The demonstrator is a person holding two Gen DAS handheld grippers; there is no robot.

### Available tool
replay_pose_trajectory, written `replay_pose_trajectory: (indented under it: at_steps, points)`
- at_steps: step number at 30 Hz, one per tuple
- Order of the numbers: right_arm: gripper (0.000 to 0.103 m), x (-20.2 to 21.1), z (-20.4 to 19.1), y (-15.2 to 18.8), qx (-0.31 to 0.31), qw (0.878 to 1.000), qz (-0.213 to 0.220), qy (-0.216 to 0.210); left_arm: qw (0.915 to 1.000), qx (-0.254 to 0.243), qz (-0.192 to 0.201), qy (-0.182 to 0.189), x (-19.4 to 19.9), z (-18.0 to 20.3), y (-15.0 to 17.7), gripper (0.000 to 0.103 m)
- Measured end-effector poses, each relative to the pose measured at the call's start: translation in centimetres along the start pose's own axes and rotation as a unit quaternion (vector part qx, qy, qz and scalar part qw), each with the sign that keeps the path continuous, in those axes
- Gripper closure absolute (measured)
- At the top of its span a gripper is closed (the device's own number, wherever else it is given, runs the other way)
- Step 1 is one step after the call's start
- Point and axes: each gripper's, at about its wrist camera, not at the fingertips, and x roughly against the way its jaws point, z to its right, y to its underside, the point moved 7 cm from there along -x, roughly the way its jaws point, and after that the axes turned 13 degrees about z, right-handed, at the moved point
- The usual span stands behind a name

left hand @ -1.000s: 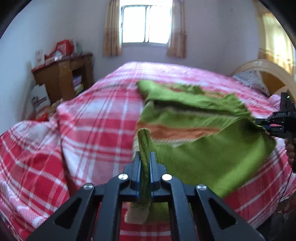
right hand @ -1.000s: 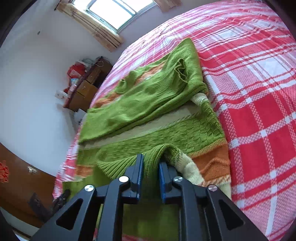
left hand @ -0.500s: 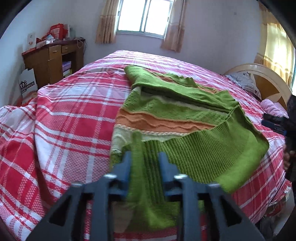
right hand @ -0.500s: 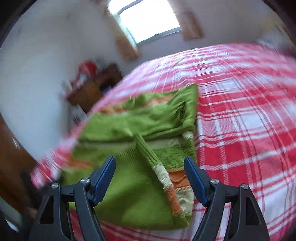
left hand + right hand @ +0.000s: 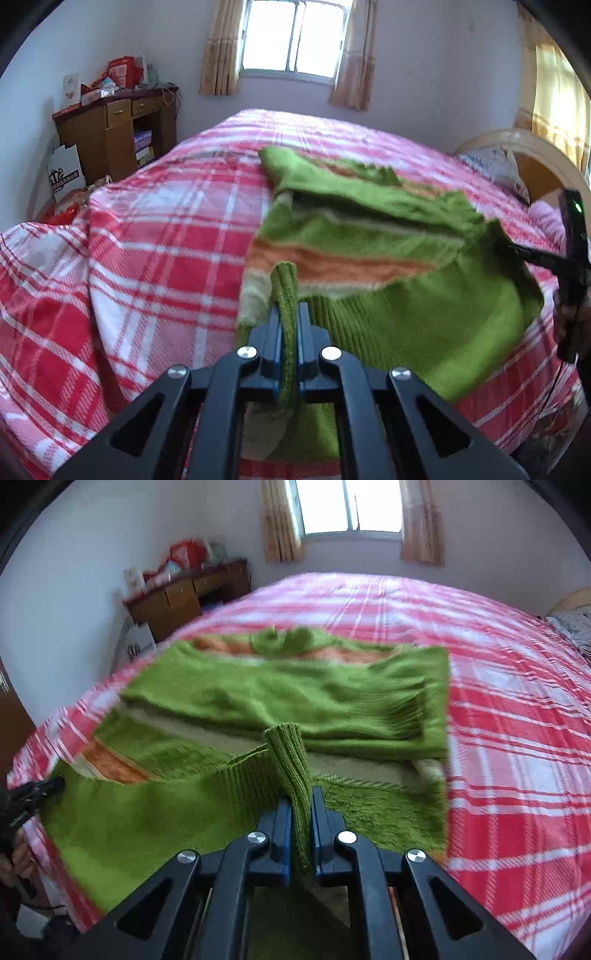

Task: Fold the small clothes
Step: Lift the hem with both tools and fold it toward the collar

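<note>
Now both grippers level above the bed [image 5: 155, 236], left [image 5: 287, 317] and right [image 5: 300, 805] fingers each clenched on the green sweater [image 5: 280, 690] hem.

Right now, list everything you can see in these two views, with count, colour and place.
sweater: one, green with orange and cream stripes, on the bed, near hem lifted
bed cover: one, red and white plaid, over the bed
desk: one, brown wood, by the left wall, cluttered on top
paper bag: one, white, on the floor beside the desk
window: one, bright, far wall
curtains: two, tan, flanking the window
headboard: one, light wood, right side
pillow: one, grey patterned, by the headboard
left gripper: one, black, blue jaws shut on the hem
right gripper: one, black, blue jaws shut on the hem
</note>
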Motion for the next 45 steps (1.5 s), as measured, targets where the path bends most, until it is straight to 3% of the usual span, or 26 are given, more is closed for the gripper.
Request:
replay_pose_trajectory:
  at_steps: [6,9,20,27,33,38,40,45]
  points:
    - [0.095,4.2,1.2,-3.8,-0.019,0.996,0.074,0.036,0.9991,0.031,0.028,-0.008,-1.4,-0.6,-4.4,0.097]
    - [0.095,4.9,1.9,-5.6,-0.015,0.992,0.105,0.064,0.9988,0.023,0.040,-0.016,-3.0,-0.5,-6.7,0.097]
    - [0.095,2.3,3.7,-10.9,0.008,0.985,0.133,0.107,0.9981,0.028,0.048,-0.028,-9.8,-0.1,-13.0,0.097]
    - [0.097,-2.5,5.9,-14.4,0.017,0.984,0.126,0.125,0.9980,0.050,0.026,-0.028,-16.6,-0.1,-15.8,0.097]
    - [0.097,-8.9,9.4,-16.6,0.025,0.979,0.114,0.170,0.9970,0.055,0.012,-0.053,-23.5,-0.2,-17.1,0.097]
    - [0.097,-14.0,12.6,-14.9,0.001,0.977,0.075,0.201,0.9944,0.034,-0.041,-0.091,-29.5,0.1,-14.6,0.097]
    - [0.097,-15.7,13.5,-13.4,-0.003,0.977,0.045,0.206,0.9917,0.023,-0.071,-0.104,-30.5,0.2,-13.5,0.097]
    - [0.097,-16.7,14.6,-12.4,-0.027,0.981,0.017,0.193,0.9884,-0.001,-0.083,-0.127,-30.5,0.5,-13.1,0.089]
